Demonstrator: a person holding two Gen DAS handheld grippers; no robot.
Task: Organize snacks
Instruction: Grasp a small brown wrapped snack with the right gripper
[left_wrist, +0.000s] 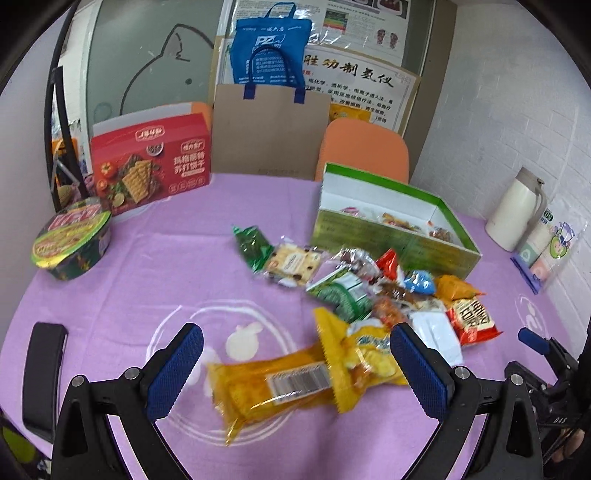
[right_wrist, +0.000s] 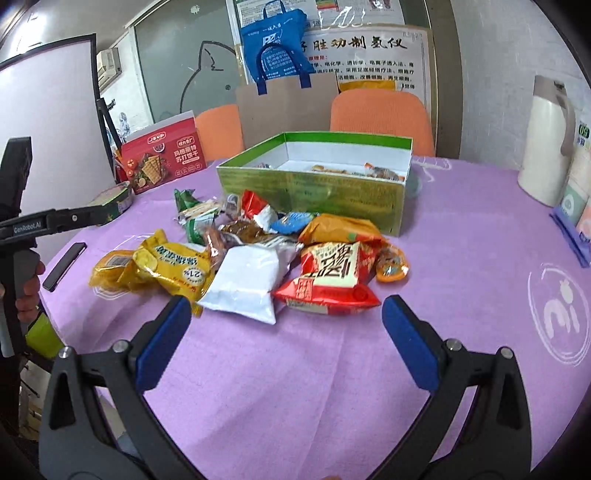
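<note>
A pile of several snack packets lies on the purple tablecloth (left_wrist: 129, 280) in front of an open green box (left_wrist: 391, 236), which holds a few snacks; the box also shows in the right wrist view (right_wrist: 314, 192). My left gripper (left_wrist: 295, 354) is open, its blue fingers either side of a yellow packet (left_wrist: 280, 384) lying on the cloth. My right gripper (right_wrist: 286, 321) is open and empty, just short of a white packet (right_wrist: 247, 284) and a red packet (right_wrist: 328, 273). The yellow packets (right_wrist: 159, 269) lie at the pile's left.
A red cracker box (left_wrist: 151, 162) and an instant noodle bowl (left_wrist: 72, 240) stand at the far left. A white thermos (left_wrist: 513, 210) and a tissue pack (left_wrist: 546, 251) are at the right. A black phone (right_wrist: 64, 266) lies near the left edge. Orange chairs (left_wrist: 365, 147) stand behind.
</note>
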